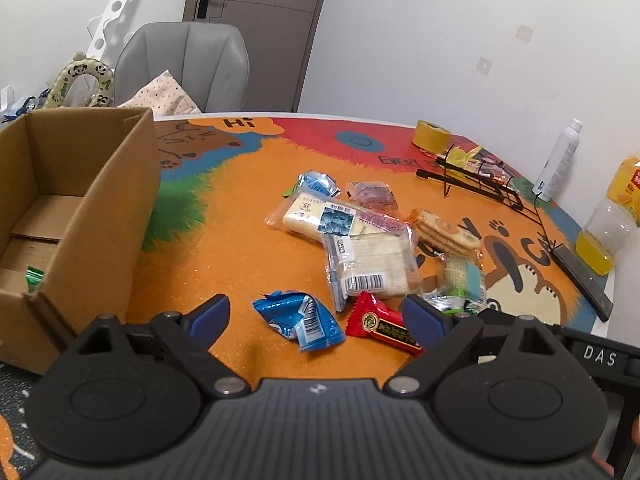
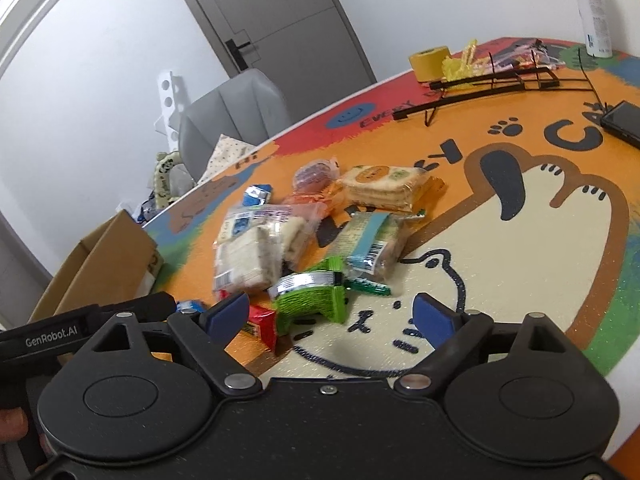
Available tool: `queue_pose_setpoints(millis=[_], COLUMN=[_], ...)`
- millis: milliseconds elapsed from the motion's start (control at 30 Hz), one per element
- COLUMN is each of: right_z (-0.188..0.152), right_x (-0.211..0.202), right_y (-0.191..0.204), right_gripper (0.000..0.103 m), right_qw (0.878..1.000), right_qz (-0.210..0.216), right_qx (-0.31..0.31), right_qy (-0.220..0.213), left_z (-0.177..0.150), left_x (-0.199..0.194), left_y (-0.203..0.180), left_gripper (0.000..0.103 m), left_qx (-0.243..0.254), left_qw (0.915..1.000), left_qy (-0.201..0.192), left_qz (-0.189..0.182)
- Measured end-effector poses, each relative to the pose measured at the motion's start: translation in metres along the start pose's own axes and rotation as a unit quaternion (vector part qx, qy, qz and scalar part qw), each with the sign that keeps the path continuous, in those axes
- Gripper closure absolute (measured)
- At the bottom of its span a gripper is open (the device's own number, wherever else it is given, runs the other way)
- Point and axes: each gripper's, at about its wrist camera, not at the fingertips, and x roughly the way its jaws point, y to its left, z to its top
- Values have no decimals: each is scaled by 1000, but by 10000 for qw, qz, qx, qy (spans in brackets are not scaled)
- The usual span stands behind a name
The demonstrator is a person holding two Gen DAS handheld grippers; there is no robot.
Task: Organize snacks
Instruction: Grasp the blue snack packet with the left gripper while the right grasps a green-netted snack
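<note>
A yellow tape roll (image 1: 431,135) sits beside a black wire rack (image 1: 480,184), near a white spray bottle (image 1: 558,162).

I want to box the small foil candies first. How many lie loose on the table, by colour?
blue candies: 2
red candy: 1
green candy: 1
Total: 4
</note>
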Motion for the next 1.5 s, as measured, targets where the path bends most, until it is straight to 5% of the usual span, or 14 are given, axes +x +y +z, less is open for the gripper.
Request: queue_pose_setpoints(millis=[500,667,833,1100,1500], right_z=[5,2,2,1,4], right_x=[32,33,34,25,5], right_y=[22,29,26,26,41], right_gripper=[24,44,76,79,79], right_qw=[9993,9978,9982,9989,9990], right_qz=[-64,-235,47,140,102], right_qx=[-348,-613,-528,-353,-439], right_qy=[133,110,283,257,23], left_z=[0,-3,-2,2,4], left_x=[37,45,44,35,5], left_y=[5,1,3,7,9], left_gripper=[18,26,53,70,71], left_qx=[-170,-63,-33,-94,-125], left_qw=[9995,9996,9997,9997,9997], left_qy=[248,234,205,215,-25], left_qz=[42,113,96,-48,-221])
